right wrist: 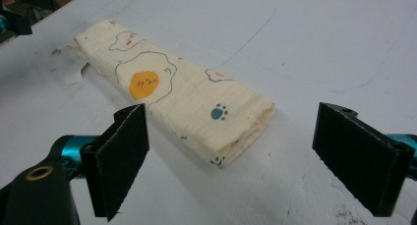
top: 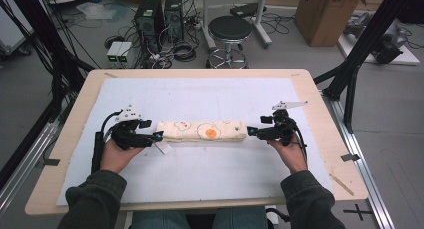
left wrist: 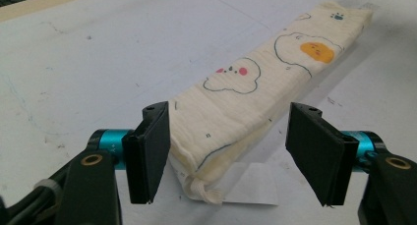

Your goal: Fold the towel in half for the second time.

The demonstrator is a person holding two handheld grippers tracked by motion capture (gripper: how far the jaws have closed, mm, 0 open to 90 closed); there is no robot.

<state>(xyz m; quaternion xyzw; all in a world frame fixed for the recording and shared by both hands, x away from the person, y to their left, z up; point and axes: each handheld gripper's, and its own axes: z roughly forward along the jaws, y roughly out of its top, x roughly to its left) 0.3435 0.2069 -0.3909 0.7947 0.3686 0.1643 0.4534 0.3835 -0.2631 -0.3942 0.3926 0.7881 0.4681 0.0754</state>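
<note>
item: folded cloth [top: 201,131], cream, printed with a fried-egg motif, cloud shapes and a paw print. lies flat on the white mat [top: 200,174] covering the desk [top: 75,139], about midway between the desk's left and right edges and slightly nearer the near edge than the far one. long axis runs left to right, parallel to the near edge. a white tag [top: 163,148] and a knotted cord end [left wrist: 204,189] stick out at its left end; the right end shows stacked fold layers.

room: bare mat on all sides of the cloth, widest toward the far edge; both short ends are faced by grippers.

left gripper [top: 157,136]: held in the left hand [top: 116,154], at the cloth's left end. its 2 fingers [left wrist: 150,154] stand apart, 1 on each side of that end; 1 finger is touching or just beside the cloth's edge, the other is clear of it. nothing clamped.

right gripper [top: 252,131]: held in the right hand [top: 291,154], just off the cloth's right end. its 2 fingers [right wrist: 120,158] spread wide, wider than the cloth, touching nothing.
</note>
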